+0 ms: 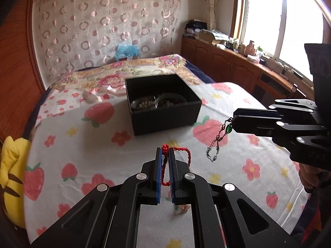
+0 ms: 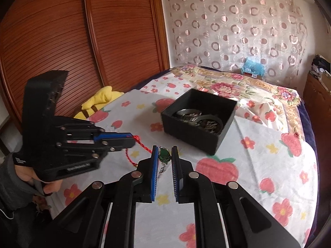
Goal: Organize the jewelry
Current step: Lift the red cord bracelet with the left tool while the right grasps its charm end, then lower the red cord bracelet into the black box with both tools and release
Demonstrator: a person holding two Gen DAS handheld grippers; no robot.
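Nearby, before the black box (image 1: 163, 103) on the bed (image 1: 82, 144), a red cord (image 1: 165, 161) is being clenched by the left claw (image 1: 165, 155), and a green-stoned chain (image 2: 164, 155) by the right claw (image 2: 164, 152).

A home bedroom: a bed (image 1: 72, 144) in strawberry sheets, seemingly a louvred wardrobe (image 2: 62, 31), curtained window (image 1: 279, 16).
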